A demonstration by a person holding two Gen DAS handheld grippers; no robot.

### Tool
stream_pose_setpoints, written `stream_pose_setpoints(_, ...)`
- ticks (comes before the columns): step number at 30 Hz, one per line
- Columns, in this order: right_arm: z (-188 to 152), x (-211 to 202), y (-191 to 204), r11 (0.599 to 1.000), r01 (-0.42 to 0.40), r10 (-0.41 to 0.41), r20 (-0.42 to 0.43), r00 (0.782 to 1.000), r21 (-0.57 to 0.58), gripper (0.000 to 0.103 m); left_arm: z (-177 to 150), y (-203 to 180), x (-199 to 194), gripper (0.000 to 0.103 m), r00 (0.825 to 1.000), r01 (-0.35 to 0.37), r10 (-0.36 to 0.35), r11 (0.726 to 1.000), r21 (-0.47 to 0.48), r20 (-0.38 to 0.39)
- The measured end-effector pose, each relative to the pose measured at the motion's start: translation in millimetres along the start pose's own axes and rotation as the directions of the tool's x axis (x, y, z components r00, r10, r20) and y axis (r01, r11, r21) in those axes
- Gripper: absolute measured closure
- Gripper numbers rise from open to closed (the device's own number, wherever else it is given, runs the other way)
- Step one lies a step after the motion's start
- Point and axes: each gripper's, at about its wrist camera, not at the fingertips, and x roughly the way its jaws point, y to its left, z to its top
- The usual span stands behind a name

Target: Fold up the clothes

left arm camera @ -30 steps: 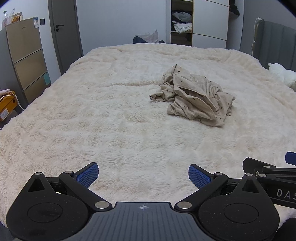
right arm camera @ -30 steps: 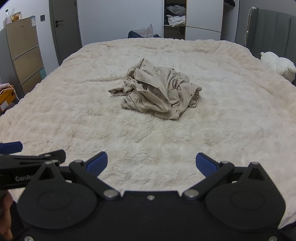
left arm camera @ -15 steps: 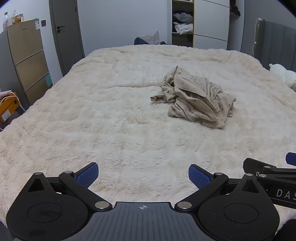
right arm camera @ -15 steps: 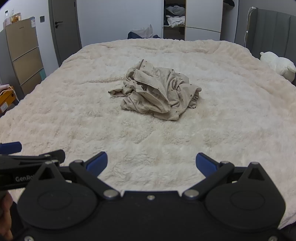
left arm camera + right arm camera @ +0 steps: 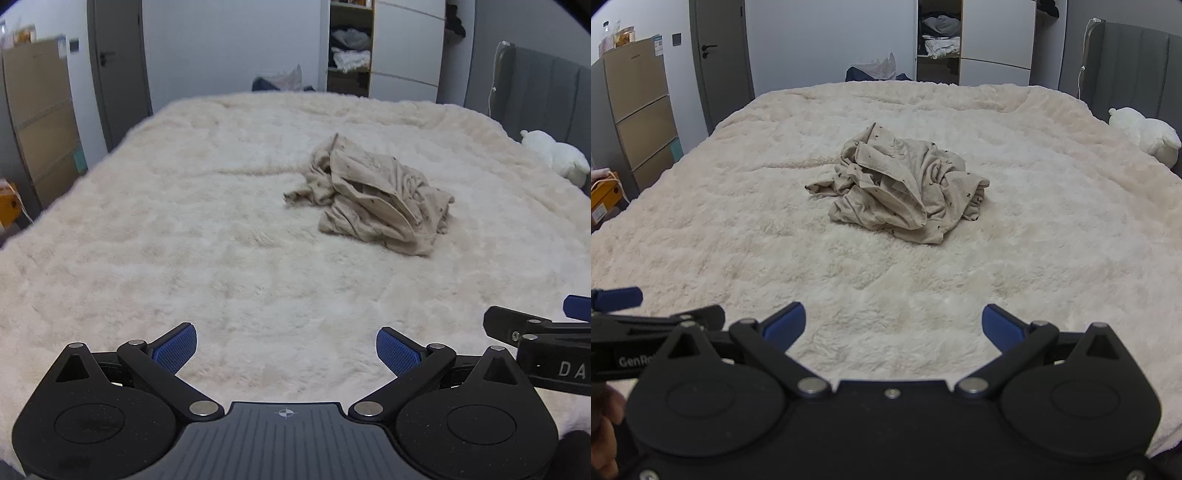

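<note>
While the shirt (image 5: 905, 188) lies crumpled mid-bed (image 5: 886, 280), unfolded, your left hand-held gripper (image 5: 284, 349) and right hand-held gripper (image 5: 894, 325) hover wide apart, empty, folding all ahead.

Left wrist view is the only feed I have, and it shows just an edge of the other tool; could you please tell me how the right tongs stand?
Observer: The right tongs are open, both blue pads wide apart with nothing between them.
Operator: Thank you. Where does the garment lie relative to them?
Observer: The crumpled beige garment lies almost straight ahead of them on the fluffy blanket, well clear of the pads and untouched.
Operator: Is any part of the person in sight?
Observer: Yes, part of a hand shows in the bottom left corner of the right wrist view.
</note>
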Motion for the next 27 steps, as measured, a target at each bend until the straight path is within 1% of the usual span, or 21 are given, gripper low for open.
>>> stream_pose_setpoints(5,-4.2,1.9,-0.7,1.000,-0.013,0.013,0.022,1.000,-0.009,0.000,-1.4,2.3,-2.1,0.000,0.999,0.030,-0.030,0.999,-0.016,0.024)
stream_pose_setpoints(8,-7.3,3.1,1.4,1.000,-0.008,0.009,0.021,1.000,-0.027,0.000,-0.9,0.3,-2.4,0.000,0.999,0.022,-0.022,1.000,0.001,0.034)
stream_pose_setpoints(11,-6.4,4.2,3.3,0.999,-0.010,0.010,0.002,1.000,-0.035,0.000,1.2,-0.2,-2.2,0.000,1.000,0.010,-0.010,1.000,-0.010,0.017)
stream_pose_setpoints(14,-4.4,2.9,5.7,0.999,0.002,-0.002,0.010,1.000,-0.036,0.000,4.5,1.7,-2.5,0.000,1.000,0.005,-0.005,1.000,-0.028,0.004)
stream_pose_setpoints(18,-5.2,1.8,8.0,0.999,0.008,-0.007,0.021,1.000,-0.051,0.000,5.1,4.3,-2.9,0.000,1.000,0.004,-0.004,0.999,-0.033,0.006)
stream_pose_setpoints(24,-6.1,3.6,6.7,0.999,-0.007,0.008,0.010,1.000,-0.038,0.000,5.6,8.5,0.1,0.000,1.000,0.015,-0.016,0.998,-0.059,-0.003)
stream_pose_setpoints(27,-6.5,5.4,6.7,0.999,-0.007,0.007,0.004,1.000,-0.037,0.000,5.0,7.8,1.5,0.000,1.000,0.011,-0.011,0.999,-0.052,-0.003)
